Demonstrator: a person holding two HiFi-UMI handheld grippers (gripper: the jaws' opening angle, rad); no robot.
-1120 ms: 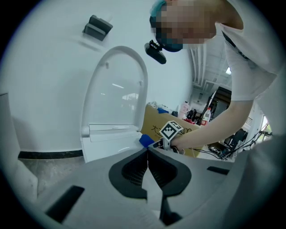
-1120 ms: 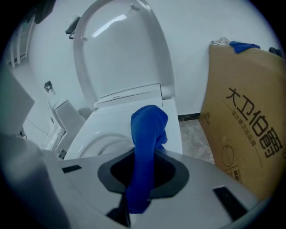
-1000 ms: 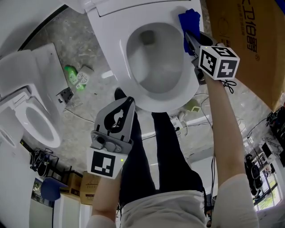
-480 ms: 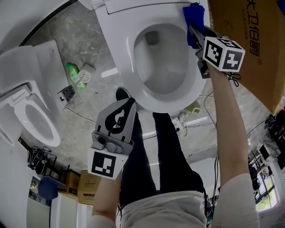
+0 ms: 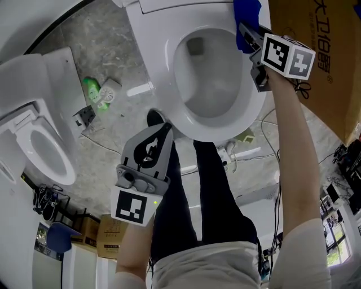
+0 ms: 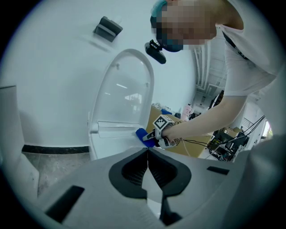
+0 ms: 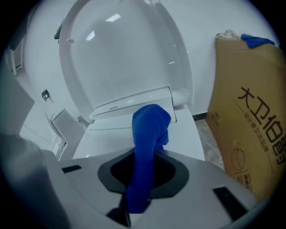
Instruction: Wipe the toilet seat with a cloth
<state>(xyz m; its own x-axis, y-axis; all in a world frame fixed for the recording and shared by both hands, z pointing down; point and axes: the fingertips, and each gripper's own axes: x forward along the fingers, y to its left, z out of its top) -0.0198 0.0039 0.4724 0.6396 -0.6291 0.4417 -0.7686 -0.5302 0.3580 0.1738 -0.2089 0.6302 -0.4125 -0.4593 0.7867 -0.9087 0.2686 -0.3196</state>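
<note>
Right gripper (image 5: 246, 35) clamped on the blue cloth (image 5: 246, 12). The cloth runs lengthwise up between the jaws, with its free end bunched past the tips. That end sits at the far right corner of the toilet seat (image 5: 164, 84), close to the hinge, and looks to be touching the seat there, though contact is not certain from either view. The lid (image 7: 120, 58) stands upright behind the seat.

Left gripper (image 5: 159, 135) has its jaws together with nothing between them. It is held off the near left edge of the seat, clear of it and pointing across toward the far side.

Judged step: wipe in progress at the hinge end of the right side.

Key relation: the seat ring's long axis runs from the hinge toward the person. With the cloth at the far right end, nearly all the ring lies nearer the person and round to the left. The right hand is the one on the job; the left is nearer the front rim but carries no cloth.

A cardboard box (image 5: 316, 56) stands just right of the seat, so elbow room on that side looks tight
</note>
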